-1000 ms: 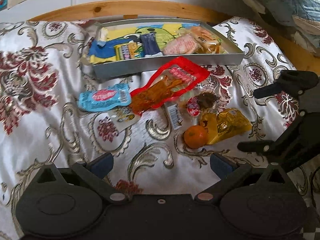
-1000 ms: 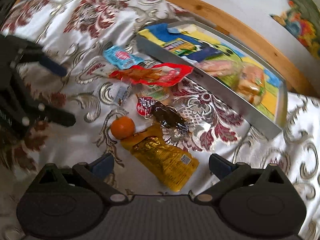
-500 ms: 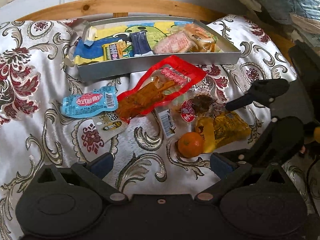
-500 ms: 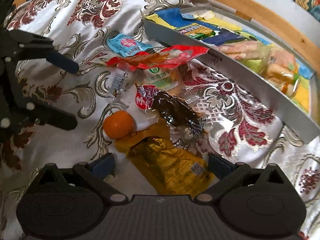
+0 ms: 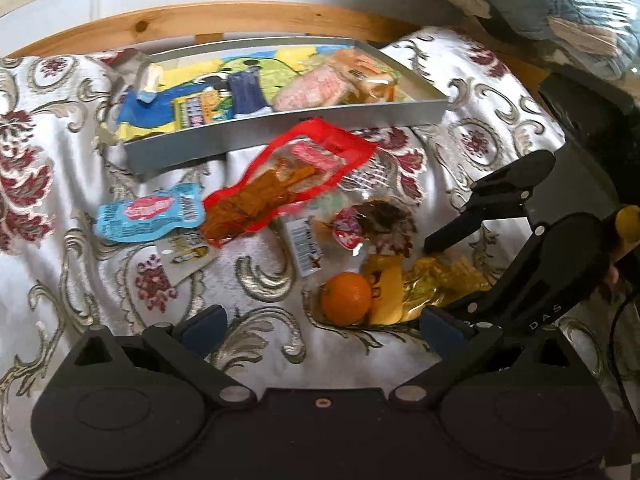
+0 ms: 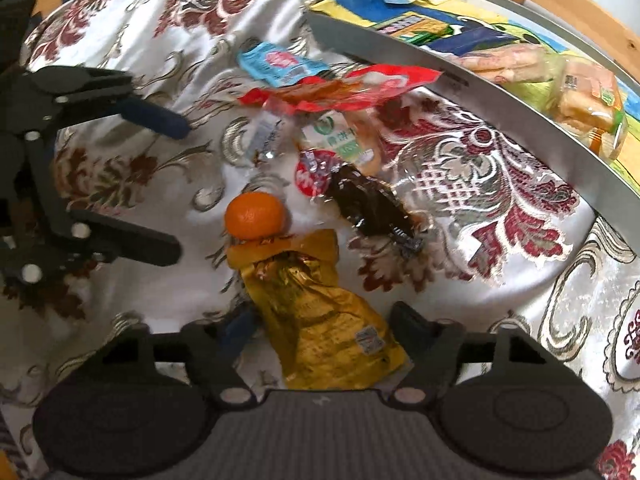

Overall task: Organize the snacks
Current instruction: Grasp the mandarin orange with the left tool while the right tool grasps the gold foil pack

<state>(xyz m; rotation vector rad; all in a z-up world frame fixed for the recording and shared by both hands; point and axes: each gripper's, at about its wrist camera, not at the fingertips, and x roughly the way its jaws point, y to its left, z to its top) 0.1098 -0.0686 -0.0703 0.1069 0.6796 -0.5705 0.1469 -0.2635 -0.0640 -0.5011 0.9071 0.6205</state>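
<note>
Straddling the gold packet point(image 6: 328, 320), right claw point(image 6: 324, 332) gapes.

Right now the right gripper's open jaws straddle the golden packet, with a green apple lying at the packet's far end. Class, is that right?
One detail is wrong: it is an orange mandarin, not a green apple. The right wrist view shows it at the golden packet's far end, the right gripper's open jaws straddling the packet.

White satin bedspread point(image 5: 256, 264) carries dark red floral medallions and grey-gold scrolls. Grey tray point(image 5: 288, 130), its liner printed in yellow, blue and green. Orange tangerine point(image 5: 346, 298). Gold-yellow foil pouch point(image 6: 324, 320). Red-edged clear packet point(image 5: 288, 184) with brown contents. Light blue sachet point(image 5: 150, 218) with pink label. Dark brown wrapper point(image 6: 372, 208), its end red.
</note>
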